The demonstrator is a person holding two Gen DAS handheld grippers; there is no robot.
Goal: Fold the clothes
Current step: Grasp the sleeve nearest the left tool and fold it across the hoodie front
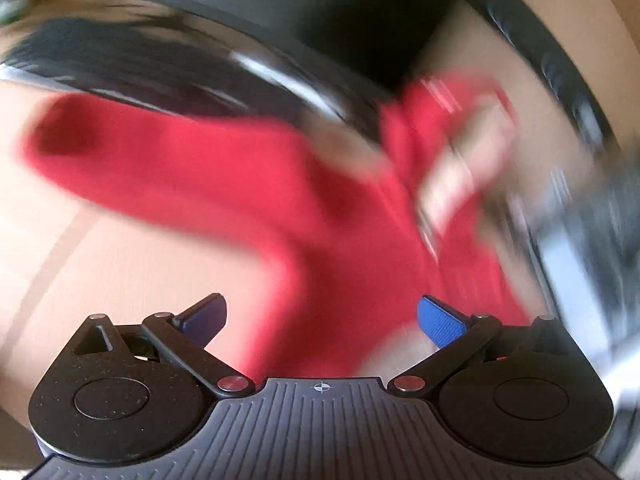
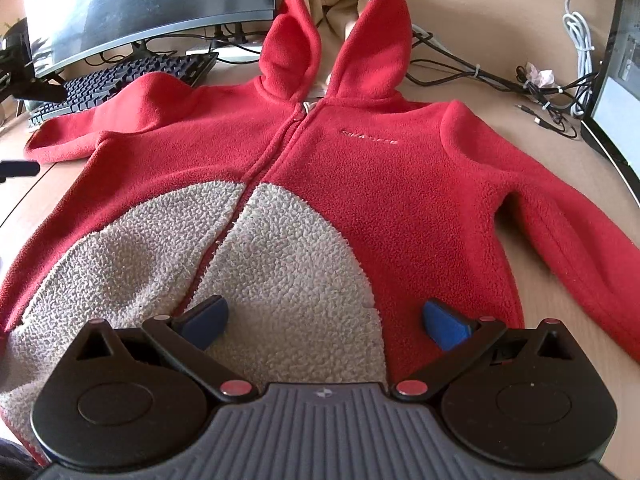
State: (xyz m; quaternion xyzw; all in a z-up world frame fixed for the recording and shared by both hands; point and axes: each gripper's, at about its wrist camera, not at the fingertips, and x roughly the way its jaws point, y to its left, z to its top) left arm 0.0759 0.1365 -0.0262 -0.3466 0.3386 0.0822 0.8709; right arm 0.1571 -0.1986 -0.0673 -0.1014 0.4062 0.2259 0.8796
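A red hooded fleece jacket with a grey woolly belly patch lies spread face up on the wooden desk, zip closed, both sleeves out to the sides. My right gripper hovers open over the jacket's lower hem, with nothing between its blue fingers. The left wrist view is heavily blurred. There my left gripper is open above the desk beside the jacket's red sleeve, holding nothing. A dark tip at the left edge of the right wrist view may be the left gripper.
A dark keyboard and a monitor stand behind the jacket's left sleeve. Black and white cables trail across the desk at the back right. Another screen stands at the right edge. Beige cloth shows inside the hood.
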